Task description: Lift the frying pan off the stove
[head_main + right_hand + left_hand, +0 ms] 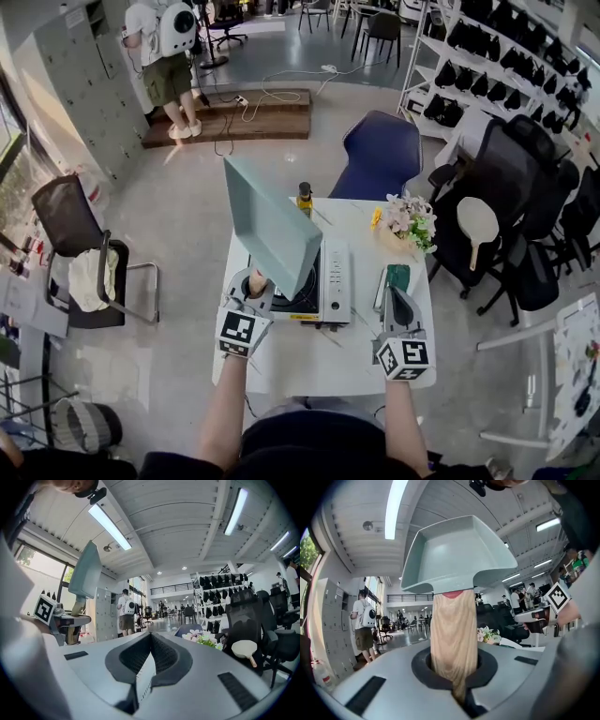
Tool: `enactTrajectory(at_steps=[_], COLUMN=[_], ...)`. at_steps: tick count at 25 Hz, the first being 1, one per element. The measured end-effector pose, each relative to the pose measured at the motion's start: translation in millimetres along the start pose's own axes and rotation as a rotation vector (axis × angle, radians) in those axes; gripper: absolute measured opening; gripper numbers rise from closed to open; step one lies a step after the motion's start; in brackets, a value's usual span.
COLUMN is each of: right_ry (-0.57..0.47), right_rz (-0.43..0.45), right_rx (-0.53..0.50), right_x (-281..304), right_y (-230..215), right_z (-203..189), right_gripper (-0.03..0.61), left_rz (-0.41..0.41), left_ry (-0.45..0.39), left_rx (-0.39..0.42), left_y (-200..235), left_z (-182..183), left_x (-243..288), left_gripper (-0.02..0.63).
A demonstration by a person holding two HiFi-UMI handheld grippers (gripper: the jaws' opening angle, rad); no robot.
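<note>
Frying pan (269,225) tilts above the stove (335,278) on the table (309,364).

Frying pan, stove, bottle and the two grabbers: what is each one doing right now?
Frying pan: up off the stove, tipped steeply.
Handle: clamped in the left gripper's jaws.
Left gripper: shut on the handle.
Right gripper: shut, holding nothing.
Stove: on the table, burner uncovered; whether it is lit cannot be told.
Bottle: standing upright behind the stove.
</note>
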State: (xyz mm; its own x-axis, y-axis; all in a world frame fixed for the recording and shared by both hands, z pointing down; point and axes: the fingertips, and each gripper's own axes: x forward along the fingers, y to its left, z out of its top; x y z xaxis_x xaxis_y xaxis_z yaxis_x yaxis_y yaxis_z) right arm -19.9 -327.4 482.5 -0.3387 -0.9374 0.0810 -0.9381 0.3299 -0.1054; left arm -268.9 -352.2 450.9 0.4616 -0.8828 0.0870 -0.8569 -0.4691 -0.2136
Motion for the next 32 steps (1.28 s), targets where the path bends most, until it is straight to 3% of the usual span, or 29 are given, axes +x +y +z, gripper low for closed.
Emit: enactTrajectory(at_steps=[4, 13, 32], right_ry=[-0.017, -0.027, -0.024], right_rz=[-0.009, -0.01, -0.007], right_rx=[-0.017, -0.041, -0.052], right_x=[-1.7, -8.7, -15.0], right_y=[2.0, 5.9, 11.0], right_z=[0.9, 2.3, 3.2], right_gripper=[0.002, 0.002, 0.002], left_rz=[0.046, 0.073, 0.076], left_ry=[-0.025, -0.037, -0.011], left_rx=[0.013, -0.069, -0.061], left_y=[-12.0, -29.8, -36.0], left_z=[-2.3, -11.5, -17.5], left_x=[-13.1, -34.1, -40.3], left_gripper=[0.015, 0.015, 0.015])
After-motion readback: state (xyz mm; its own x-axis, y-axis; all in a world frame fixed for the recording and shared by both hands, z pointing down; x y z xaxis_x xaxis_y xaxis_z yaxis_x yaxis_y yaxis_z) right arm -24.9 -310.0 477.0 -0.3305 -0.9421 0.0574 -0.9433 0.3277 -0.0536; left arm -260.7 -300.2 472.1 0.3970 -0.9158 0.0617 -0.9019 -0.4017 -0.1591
